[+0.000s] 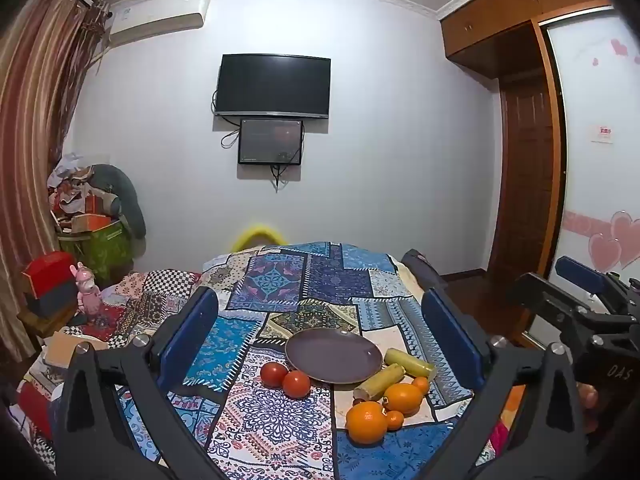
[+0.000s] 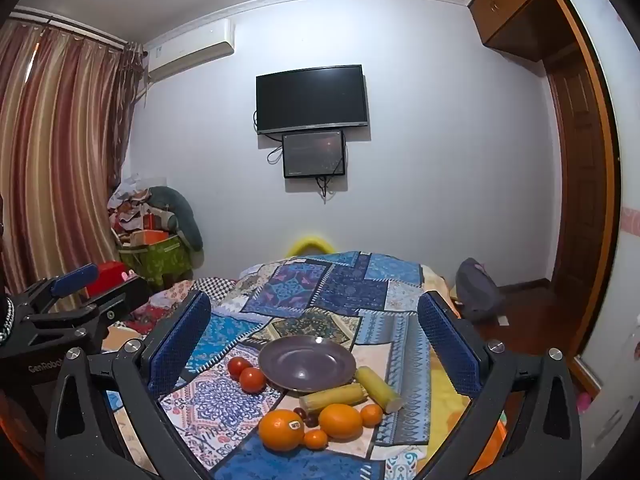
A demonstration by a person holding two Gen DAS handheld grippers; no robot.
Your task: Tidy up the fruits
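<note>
An empty purple plate [image 1: 334,355] [image 2: 307,363] sits on a patchwork cloth. Two tomatoes [image 1: 286,379] [image 2: 246,374] lie left of it. Two sugarcane pieces [image 1: 394,372] [image 2: 356,392] lie right of it. Two big oranges [image 1: 384,410] [image 2: 310,422] and two small ones [image 1: 421,385] [image 2: 371,415] lie nearer me, with dark grapes [image 2: 306,417] between them. My left gripper [image 1: 320,340] is open and empty, above and short of the fruit. My right gripper [image 2: 312,344] is open and empty, likewise held back; it also shows at the right of the left wrist view [image 1: 580,304].
The patchwork cloth [image 1: 280,304] [image 2: 320,292] covers a bed-like surface. A cluttered pile with a green box [image 1: 96,240] [image 2: 160,256] stands at the left wall by curtains. A backpack [image 2: 478,288] lies on the wooden floor at right. A TV [image 1: 274,84] hangs on the far wall.
</note>
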